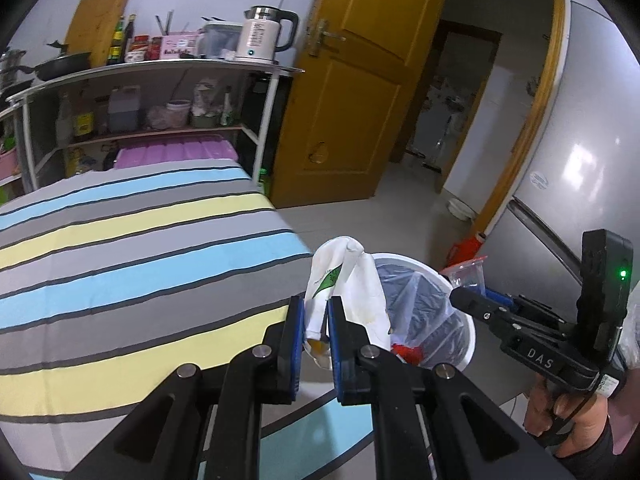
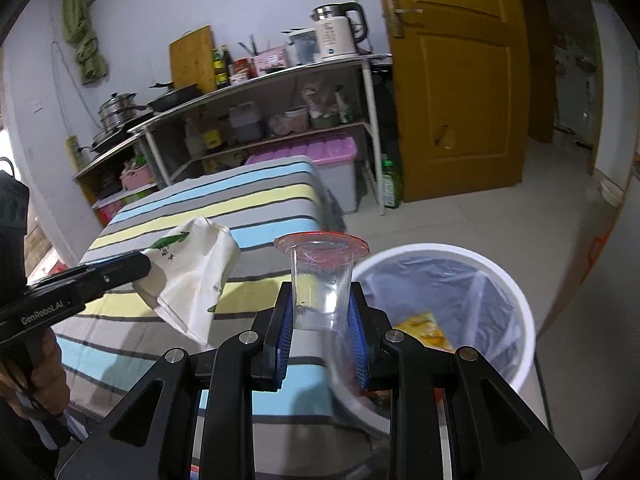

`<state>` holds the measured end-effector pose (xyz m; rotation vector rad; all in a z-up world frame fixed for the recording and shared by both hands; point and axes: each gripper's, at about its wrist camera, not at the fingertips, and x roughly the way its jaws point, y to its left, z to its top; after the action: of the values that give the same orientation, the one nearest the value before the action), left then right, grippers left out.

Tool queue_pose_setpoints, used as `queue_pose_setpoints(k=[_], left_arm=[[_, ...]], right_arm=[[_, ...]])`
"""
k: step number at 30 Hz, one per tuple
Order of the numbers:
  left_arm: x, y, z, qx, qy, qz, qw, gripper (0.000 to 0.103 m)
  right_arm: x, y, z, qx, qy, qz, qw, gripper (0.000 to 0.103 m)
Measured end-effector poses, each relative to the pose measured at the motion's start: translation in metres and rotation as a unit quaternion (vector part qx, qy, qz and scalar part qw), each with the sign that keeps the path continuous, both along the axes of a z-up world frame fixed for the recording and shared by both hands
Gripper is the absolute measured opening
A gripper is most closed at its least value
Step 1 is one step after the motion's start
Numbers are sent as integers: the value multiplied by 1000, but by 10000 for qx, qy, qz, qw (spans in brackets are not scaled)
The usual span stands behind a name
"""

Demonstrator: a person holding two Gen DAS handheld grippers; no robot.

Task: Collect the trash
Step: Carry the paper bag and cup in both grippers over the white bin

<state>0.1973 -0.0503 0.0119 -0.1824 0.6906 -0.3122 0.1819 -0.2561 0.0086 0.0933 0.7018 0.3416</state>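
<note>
We carry two pieces of trash toward the white bin [image 2: 444, 292], the landmark here. The left gripper [image 1: 316, 320] pinches a crumpled white wrapper [image 1: 348, 280] just short of the rim; the right gripper [image 2: 320, 312] clamps a clear plastic cup [image 2: 320, 280] beside the opening, presumably ready for dropping. The gripper bodies read "DAS" and "GenRobot.AI".

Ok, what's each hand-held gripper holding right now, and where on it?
Left hand-held gripper: white paper bag, pinched at its edge. Right hand-held gripper: clear plastic cup, clamped across its lower sides.
</note>
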Motion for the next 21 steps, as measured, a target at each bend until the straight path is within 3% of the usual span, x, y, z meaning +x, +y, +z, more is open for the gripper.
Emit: queue_pose_setpoints(k=[21], left_arm=[[51,-97,-40,235,396,-738,9962,12]], right_arm=[[15,-65,-40,-17,526,-679,9963,28]])
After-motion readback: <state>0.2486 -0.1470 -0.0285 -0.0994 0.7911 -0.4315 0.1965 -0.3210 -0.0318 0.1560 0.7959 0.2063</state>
